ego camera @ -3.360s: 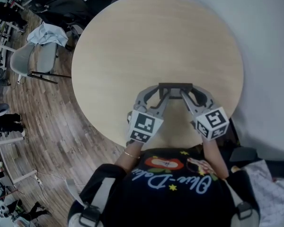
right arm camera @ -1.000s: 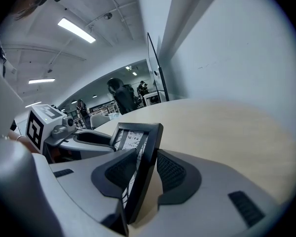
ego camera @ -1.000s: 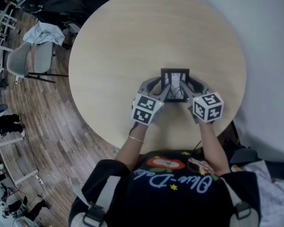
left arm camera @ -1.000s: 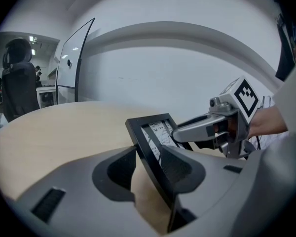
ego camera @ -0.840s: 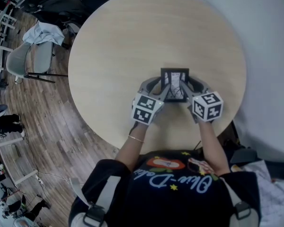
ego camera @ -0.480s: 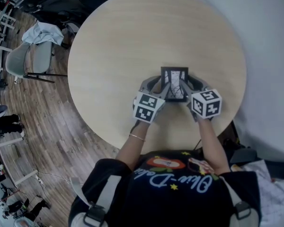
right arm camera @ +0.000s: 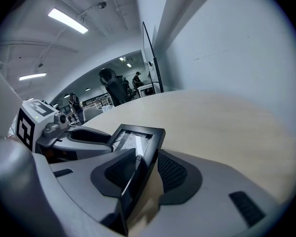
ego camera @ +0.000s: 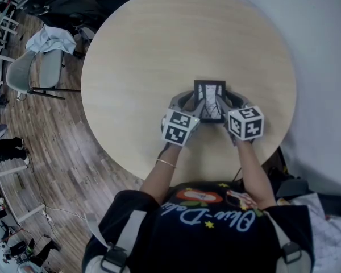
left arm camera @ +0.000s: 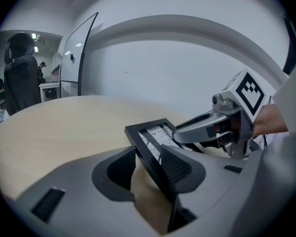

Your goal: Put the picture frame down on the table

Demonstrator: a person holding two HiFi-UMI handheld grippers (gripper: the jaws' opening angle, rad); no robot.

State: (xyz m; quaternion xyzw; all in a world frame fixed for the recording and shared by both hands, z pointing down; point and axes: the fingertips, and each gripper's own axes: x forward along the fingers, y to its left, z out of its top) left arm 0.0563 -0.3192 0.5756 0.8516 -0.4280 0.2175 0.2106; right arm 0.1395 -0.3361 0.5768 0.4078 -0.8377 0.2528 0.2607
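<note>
The frame (ego camera: pixel 209 101) lies dark-rimmed on the table (ego camera: pixel 159 44), light panel up, close to the person's edge, between the two grippers; whether it sits fully flat I cannot tell

The left gripper (ego camera: pixel 192 104) straddles the frame's left side. Its jaws stand apart: the rim runs against the inner pad (left arm camera: pixel 178 168), while bare table shows between the rim and the outer pad (left arm camera: pixel 119 166), so nothing is clamped

The right gripper (ego camera: pixel 224 103) straddles the frame's right side. Its jaws have just been opening and stand wide, with the rim between them: it lies near the inner pad (right arm camera: pixel 118 173), with a gap to the outer pad (right arm camera: pixel 172 172)

Both grippers slope down toward the tabletop, their marker cubes nearest the person, whose forearms reach in from the bottom of the head view

The table is round and pale wood. Left of it is plank floor (ego camera: pixel 74 169) with a grey chair (ego camera: pixel 42 67); to the right is a plain white surface (ego camera: pixel 324 67)
</note>
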